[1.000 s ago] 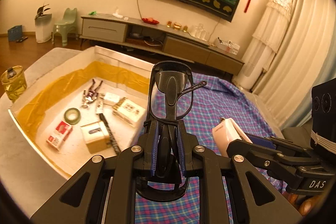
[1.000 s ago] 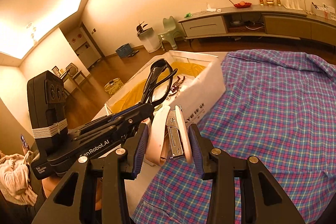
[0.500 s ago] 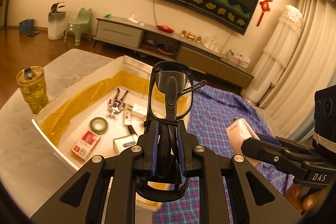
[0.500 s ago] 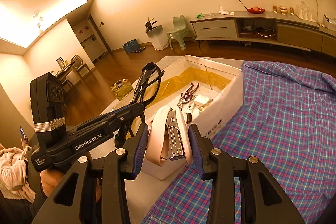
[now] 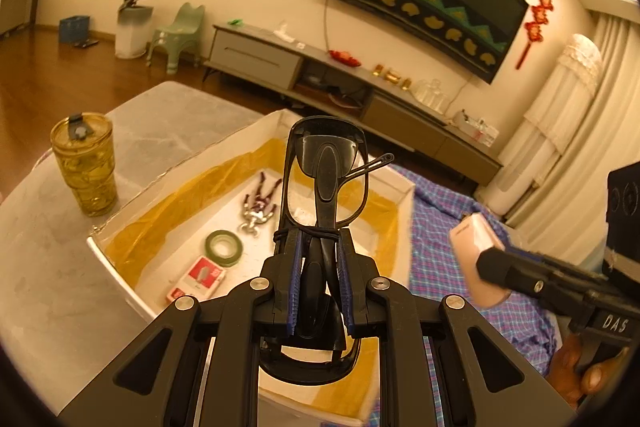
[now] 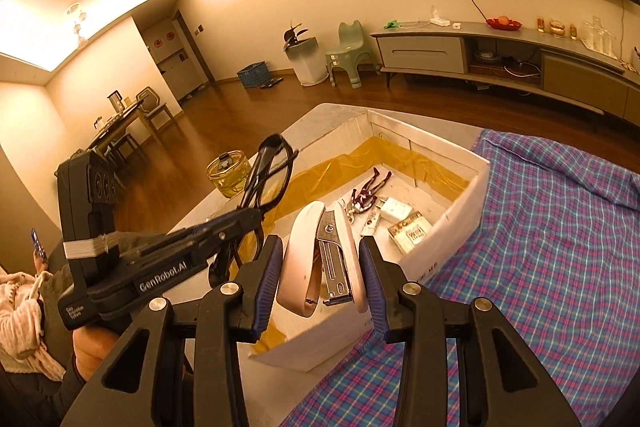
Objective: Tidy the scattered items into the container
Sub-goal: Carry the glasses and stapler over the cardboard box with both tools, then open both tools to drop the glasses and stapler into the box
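Glasses [image 5: 326,187], clenched folded in the left gripper [image 5: 320,279] above the box [image 5: 120,263], could snag by a loose arm on release, while the stapler [image 6: 322,259] gripped by the right gripper [image 6: 322,279] hangs over the box's near wall and might drop outside.

A pale grey marbled table [image 5: 52,267] carries everything. On its right part lies a blue-and-purple checked cloth [image 6: 560,267]; just left of the cloth, touching its edge, sits an open white box [image 5: 116,267] with yellow film along its inner walls. Farther left, near the table's far-left edge and apart from the box, stands a yellow-tinted lidded tumbler [image 5: 85,163] directly on the bare tabletop.
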